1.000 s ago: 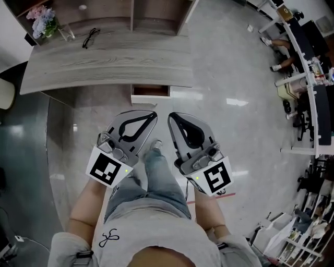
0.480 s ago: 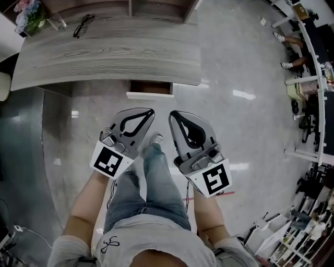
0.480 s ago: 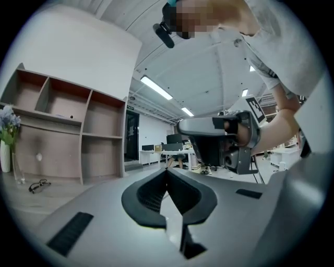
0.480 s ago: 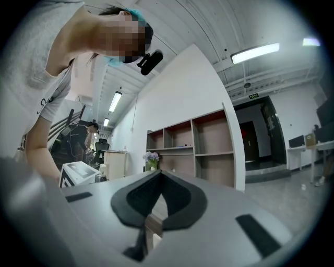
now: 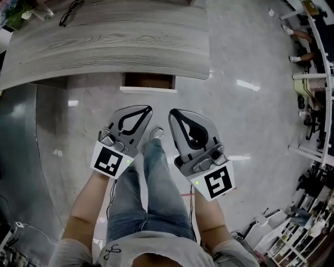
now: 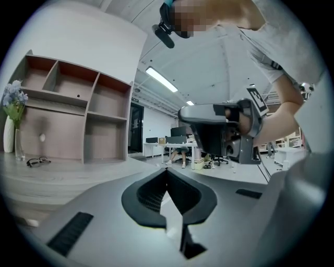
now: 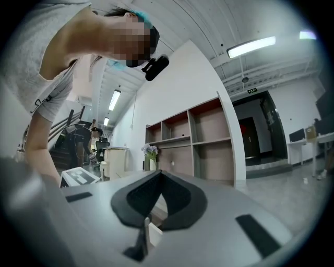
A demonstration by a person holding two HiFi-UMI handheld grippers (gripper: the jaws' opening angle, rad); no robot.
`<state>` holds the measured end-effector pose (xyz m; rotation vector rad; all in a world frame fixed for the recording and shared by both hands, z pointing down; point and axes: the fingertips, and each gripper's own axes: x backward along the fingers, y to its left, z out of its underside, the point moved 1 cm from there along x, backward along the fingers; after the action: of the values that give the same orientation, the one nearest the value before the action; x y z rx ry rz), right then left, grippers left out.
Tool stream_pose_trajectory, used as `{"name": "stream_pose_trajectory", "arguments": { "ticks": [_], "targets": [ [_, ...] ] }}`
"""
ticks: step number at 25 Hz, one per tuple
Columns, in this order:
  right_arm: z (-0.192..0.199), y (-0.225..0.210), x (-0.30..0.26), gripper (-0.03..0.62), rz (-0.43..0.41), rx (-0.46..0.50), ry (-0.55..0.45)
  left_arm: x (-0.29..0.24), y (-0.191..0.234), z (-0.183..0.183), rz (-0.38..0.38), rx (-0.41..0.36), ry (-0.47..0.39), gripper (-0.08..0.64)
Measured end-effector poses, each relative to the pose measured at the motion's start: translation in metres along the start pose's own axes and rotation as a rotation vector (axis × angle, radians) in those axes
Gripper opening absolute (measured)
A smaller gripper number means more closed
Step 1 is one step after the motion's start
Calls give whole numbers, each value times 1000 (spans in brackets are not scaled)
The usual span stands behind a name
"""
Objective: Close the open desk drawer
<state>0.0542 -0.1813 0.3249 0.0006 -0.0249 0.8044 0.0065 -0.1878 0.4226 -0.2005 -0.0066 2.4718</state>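
The grey wood desk [image 5: 115,41] runs across the top of the head view. Under its front edge the drawer [image 5: 148,81] stands open, showing a brown inside and a white front panel [image 5: 148,89]. My left gripper [image 5: 147,108] and right gripper [image 5: 172,111] hang side by side over the floor, a short way in front of the drawer and touching nothing. Both are shut and empty, jaws meeting at the tips. In the left gripper view my left gripper [image 6: 167,170] points over the desk top. In the right gripper view my right gripper [image 7: 158,172] faces the shelves.
Glasses [image 5: 70,11] and a vase of flowers [image 5: 15,13] sit on the desk's far left. An open shelf unit [image 6: 78,114] stands behind the desk. The person's jeans leg [image 5: 156,177] and shoe [image 5: 155,134] are between the grippers. Office desks and seated people [image 5: 313,52] line the right side.
In the head view the desk and drawer have slid up and the desk looks larger. Both grippers stay shut and in the same pose.
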Motion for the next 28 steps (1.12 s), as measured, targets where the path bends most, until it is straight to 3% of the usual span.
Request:
{"name": "stream_pose_trajectory", "arguments": {
  "ticks": [14, 28],
  "targets": [
    [54, -10, -2, 8, -13, -25, 30, -29, 15, 85, -46, 17, 49, 9],
    [75, -24, -8, 8, -34, -31, 45, -55, 40, 137, -157, 118, 66, 9]
  ]
}}
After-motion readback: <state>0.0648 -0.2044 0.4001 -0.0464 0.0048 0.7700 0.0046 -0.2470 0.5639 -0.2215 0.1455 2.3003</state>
